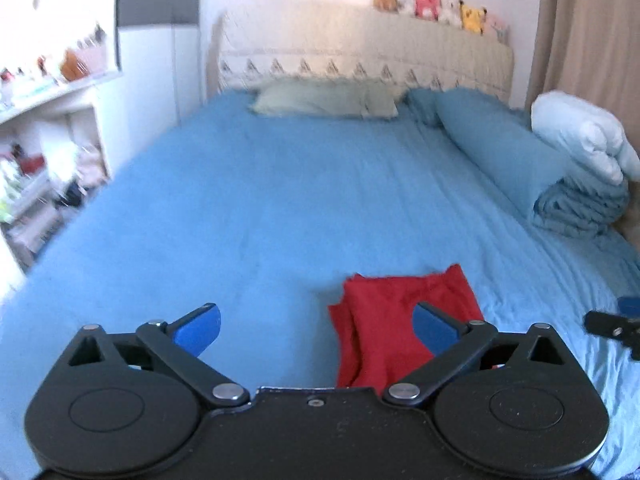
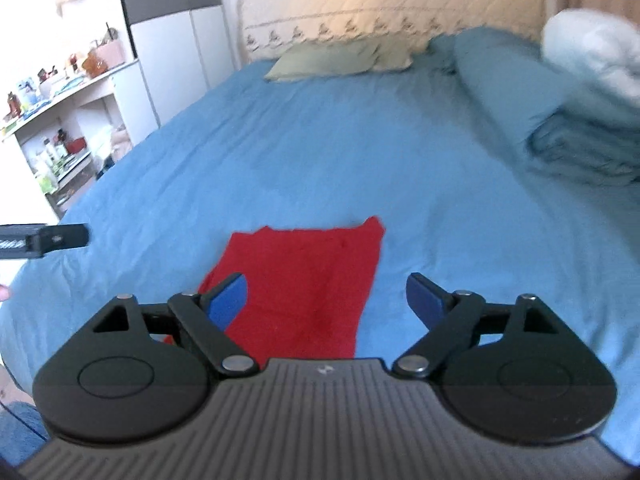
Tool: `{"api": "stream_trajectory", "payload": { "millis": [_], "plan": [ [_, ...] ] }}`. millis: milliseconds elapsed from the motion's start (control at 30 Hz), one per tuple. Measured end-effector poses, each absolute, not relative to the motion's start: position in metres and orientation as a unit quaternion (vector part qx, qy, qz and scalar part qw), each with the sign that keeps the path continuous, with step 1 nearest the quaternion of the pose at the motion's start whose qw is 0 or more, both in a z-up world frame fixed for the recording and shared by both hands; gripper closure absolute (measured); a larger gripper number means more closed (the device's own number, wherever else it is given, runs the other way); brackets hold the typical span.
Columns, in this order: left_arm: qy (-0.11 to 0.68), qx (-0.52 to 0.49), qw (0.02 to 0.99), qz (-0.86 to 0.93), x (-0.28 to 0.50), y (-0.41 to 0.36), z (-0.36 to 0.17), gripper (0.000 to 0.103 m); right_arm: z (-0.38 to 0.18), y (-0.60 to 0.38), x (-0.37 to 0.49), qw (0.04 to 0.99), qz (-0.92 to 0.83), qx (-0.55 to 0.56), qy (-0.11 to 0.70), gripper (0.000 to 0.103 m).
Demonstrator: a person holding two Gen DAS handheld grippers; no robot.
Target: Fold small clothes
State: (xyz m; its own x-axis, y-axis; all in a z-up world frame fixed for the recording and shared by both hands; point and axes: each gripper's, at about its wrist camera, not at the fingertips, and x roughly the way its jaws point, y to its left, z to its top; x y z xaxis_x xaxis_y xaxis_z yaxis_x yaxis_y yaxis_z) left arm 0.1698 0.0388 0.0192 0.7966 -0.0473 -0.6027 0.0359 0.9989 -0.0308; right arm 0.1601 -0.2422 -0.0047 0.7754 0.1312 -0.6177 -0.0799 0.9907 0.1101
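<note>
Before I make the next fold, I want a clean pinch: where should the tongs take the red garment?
Probably its far corners. The red garment lies flat on the blue bedsheet, its far-right corner slightly peaked. Both tongs, right and left, are open, so reach forward over it from the near side.

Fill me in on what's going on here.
A person holds a gripper in each hand over a bed with a blue sheet, folding small clothes. A red garment lies on the sheet, already folded into a rough rectangle. The left gripper and right gripper are both open and hold nothing. Pillows and rolled bedding sit near the headboard.
</note>
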Motion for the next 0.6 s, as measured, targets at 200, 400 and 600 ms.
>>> {"api": "stream_trajectory", "payload": {
  "millis": [200,400,600],
  "plan": [
    [0.317,0.014,0.948,0.008,0.093,0.038,0.04,0.0,0.048,-0.228,0.079,0.951,0.021,0.007,0.309,0.0],
    [0.323,0.018,0.946,0.009,0.037,0.026,0.035,0.0,0.052,-0.216,0.008,0.949,0.001,0.005,0.316,0.0],
    [0.326,0.065,0.943,0.004,0.001,0.005,0.016,0.0,0.028,-0.21,-0.025,0.939,-0.019,0.025,0.344,0.0]
  ]
}}
